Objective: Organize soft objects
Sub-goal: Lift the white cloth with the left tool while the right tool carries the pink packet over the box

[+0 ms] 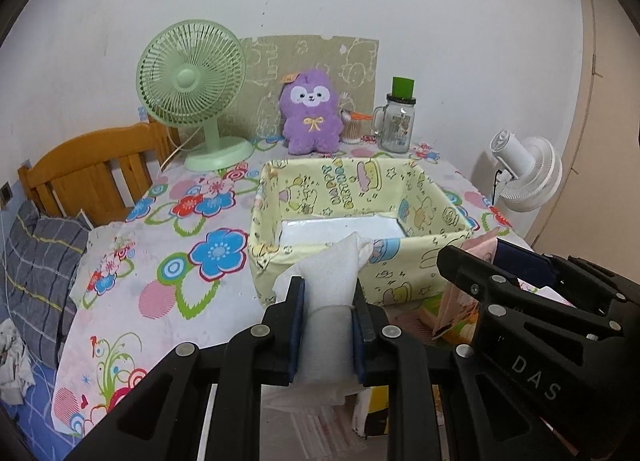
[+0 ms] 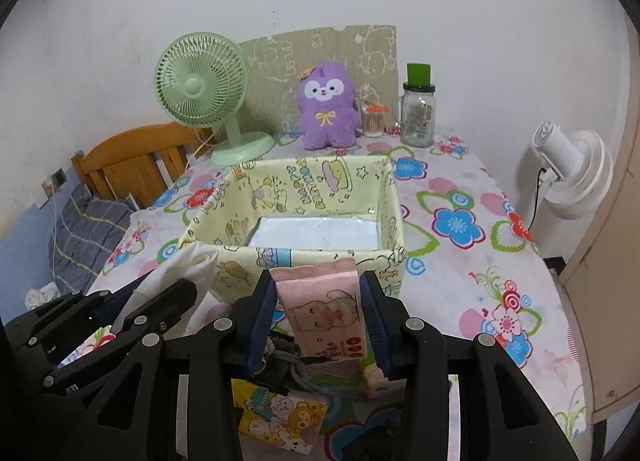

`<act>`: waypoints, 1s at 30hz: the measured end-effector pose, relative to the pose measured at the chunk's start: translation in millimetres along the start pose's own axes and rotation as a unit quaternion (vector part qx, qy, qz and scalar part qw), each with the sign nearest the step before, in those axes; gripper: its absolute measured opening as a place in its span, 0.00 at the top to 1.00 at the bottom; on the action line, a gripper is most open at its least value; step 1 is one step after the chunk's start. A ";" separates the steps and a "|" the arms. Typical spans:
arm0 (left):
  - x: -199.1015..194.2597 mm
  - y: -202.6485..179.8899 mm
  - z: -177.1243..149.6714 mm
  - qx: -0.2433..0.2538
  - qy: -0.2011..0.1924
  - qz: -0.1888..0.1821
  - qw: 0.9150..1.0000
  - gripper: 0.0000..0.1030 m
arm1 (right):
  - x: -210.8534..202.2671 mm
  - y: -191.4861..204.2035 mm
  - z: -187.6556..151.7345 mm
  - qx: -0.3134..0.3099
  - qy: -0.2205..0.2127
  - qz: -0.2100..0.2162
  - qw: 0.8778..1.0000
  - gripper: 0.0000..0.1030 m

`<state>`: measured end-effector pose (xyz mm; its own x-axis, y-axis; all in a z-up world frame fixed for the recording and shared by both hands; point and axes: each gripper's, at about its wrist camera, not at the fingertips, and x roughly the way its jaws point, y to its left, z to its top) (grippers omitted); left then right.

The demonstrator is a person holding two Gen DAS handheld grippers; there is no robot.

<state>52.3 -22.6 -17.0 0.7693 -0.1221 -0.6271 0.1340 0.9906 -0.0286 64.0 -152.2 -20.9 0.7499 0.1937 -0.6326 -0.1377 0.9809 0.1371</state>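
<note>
My left gripper is shut on a white tissue pack, held just in front of the near wall of a yellow cartoon-print fabric basket. My right gripper is shut on a pink tissue pack with a cat picture, also held in front of the basket. The basket's white bottom shows and nothing lies in it. Each gripper shows in the other's view: the right one at lower right, the left one at lower left. More small packs lie below the right gripper.
A green desk fan, a purple plush toy, a cotton-swab cup and a glass jar with a green lid stand at the back of the flowered tablecloth. A wooden headboard is left, a white fan right.
</note>
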 end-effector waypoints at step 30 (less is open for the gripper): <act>-20.7 -12.2 46.0 0.010 -0.054 0.007 0.998 0.82 | -34.7 -1.4 39.0 -0.005 -0.062 -0.051 0.997 0.55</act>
<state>63.4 -34.9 32.2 0.8340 -0.1144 -0.5397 0.1333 0.9911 -0.0040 63.4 -160.9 30.6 0.8346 0.0892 -0.5436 -0.0617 0.9957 0.0686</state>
